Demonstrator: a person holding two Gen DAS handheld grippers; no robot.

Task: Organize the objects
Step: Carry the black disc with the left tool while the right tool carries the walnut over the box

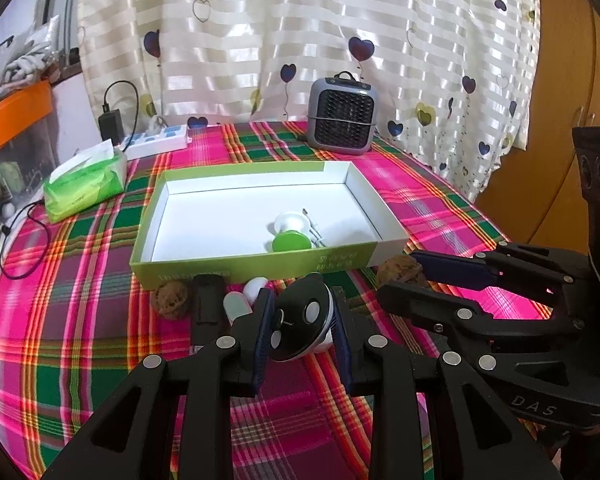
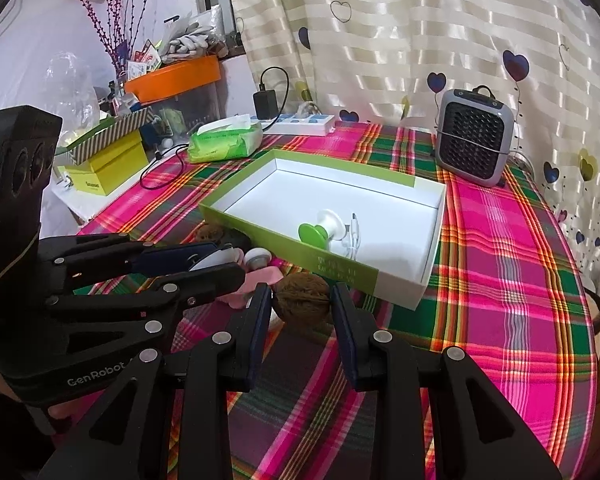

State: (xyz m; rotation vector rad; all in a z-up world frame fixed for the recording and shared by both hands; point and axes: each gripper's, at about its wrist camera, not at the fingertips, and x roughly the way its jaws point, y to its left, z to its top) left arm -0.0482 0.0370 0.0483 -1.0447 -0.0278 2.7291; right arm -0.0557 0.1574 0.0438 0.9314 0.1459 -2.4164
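Observation:
In the left wrist view my left gripper [image 1: 302,300] is shut on a round black disc with white dots and a white rim [image 1: 305,320], held just in front of the green box [image 1: 256,267]. The box has a white inside and holds a green-and-white spool with a white cable [image 1: 291,236]. My right gripper [image 2: 301,294] is shut on a brown walnut [image 2: 302,305] near the box's front right corner. From the left wrist view the right gripper [image 1: 396,278] reaches in from the right. A second walnut [image 1: 170,298] lies on the plaid tablecloth to the left.
A black bar [image 1: 208,304], a white egg-shaped piece [image 1: 256,286] and a pale cap [image 1: 236,306] lie before the box. A pink item [image 2: 262,276] lies between the grippers. A grey heater [image 1: 342,116], a tissue pack [image 1: 86,184] and a power strip [image 1: 156,142] stand behind.

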